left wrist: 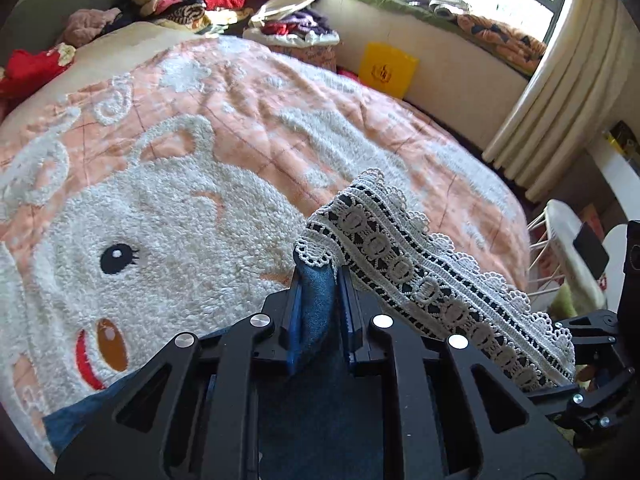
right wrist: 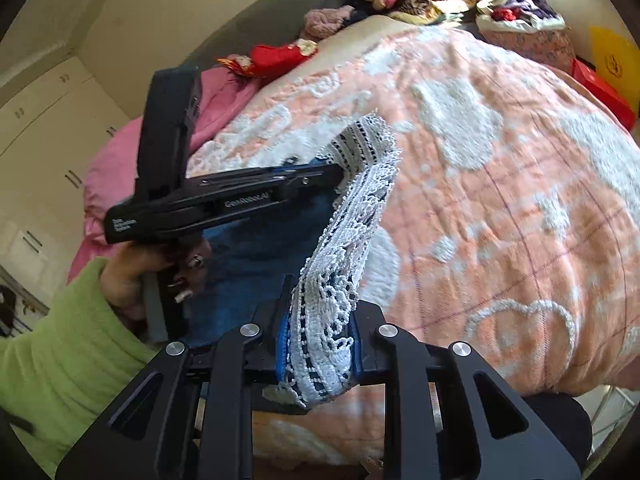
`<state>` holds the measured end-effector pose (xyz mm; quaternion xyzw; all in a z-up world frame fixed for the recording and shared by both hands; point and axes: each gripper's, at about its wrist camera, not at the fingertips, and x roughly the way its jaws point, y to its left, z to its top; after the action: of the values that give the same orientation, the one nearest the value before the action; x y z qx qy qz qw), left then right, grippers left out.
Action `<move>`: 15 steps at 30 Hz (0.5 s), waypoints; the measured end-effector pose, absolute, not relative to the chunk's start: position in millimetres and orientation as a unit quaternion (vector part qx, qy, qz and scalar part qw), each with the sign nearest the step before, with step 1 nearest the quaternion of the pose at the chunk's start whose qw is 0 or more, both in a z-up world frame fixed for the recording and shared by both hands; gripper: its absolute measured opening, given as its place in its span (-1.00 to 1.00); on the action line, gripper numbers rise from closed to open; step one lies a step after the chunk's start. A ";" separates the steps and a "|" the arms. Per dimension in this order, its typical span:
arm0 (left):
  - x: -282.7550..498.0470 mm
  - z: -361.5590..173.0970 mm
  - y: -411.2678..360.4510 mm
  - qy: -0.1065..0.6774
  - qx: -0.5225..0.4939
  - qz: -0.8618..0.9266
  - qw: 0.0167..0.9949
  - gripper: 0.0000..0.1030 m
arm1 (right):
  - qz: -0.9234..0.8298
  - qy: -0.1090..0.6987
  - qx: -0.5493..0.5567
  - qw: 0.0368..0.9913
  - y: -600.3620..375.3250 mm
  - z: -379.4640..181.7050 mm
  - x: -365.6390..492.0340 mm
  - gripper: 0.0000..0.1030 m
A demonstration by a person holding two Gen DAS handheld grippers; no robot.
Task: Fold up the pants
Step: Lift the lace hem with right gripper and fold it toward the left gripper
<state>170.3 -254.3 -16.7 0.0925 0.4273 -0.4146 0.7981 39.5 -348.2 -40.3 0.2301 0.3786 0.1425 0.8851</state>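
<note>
Pants (left wrist: pixel 316 308) clamped in both claws, left (left wrist: pixel 318 280) and right (right wrist: pixel 320 320), above blanket (left wrist: pixel 200 140).

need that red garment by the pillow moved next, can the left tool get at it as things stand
Probably not yet. The left tool is shut on the blue pants with the lace trim, so it is occupied. The red garment lies across the bear blanket, with nothing blocking the path.

Bed (left wrist: pixel 280 128) covered w/ peach quilted blanket, fluffy white bear face stitched on. Red crumpled cloth (left wrist: pixel 28 68) at far left edge, dusty-pink knit lump (left wrist: pixel 86 24) just behind it. Pink quilt (right wrist: pixel 116 160) bunched along left side. Blue lace-trimmed pants' (left wrist: pixel 76 412) lower part on near edge.
</note>
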 end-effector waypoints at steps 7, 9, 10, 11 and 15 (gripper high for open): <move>166.9 8.7 -203.5 0.403 0.050 -0.407 0.818 -0.82 | 0.201 0.355 0.192 0.893 -304.5 -3.3 40.8 -0.59; 166.6 9.5 -188.8 0.403 0.038 -0.401 0.821 -0.80 | 0.222 0.357 0.178 0.890 -286.4 1.4 42.7 -0.59; 166.6 8.5 -179.6 0.405 0.030 -0.395 0.824 -0.78 | 0.232 0.360 0.170 0.888 -276.5 1.7 44.7 -0.59; 166.7 6.3 -170.6 0.407 0.022 -0.388 0.827 -0.75 | 0.239 0.363 0.164 0.885 -268.2 1.2 46.5 -0.58; 168.5 -7.0 -131.6 0.422 -0.015 -0.343 0.839 -0.71 | 0.266 0.394 0.128 0.871 -225.8 -14.7 58.7 -0.59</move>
<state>168.5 -131.6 -7.0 -0.0154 0.4221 -0.3434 0.8388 58.7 -225.8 -14.7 0.1282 0.3938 0.2659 0.8705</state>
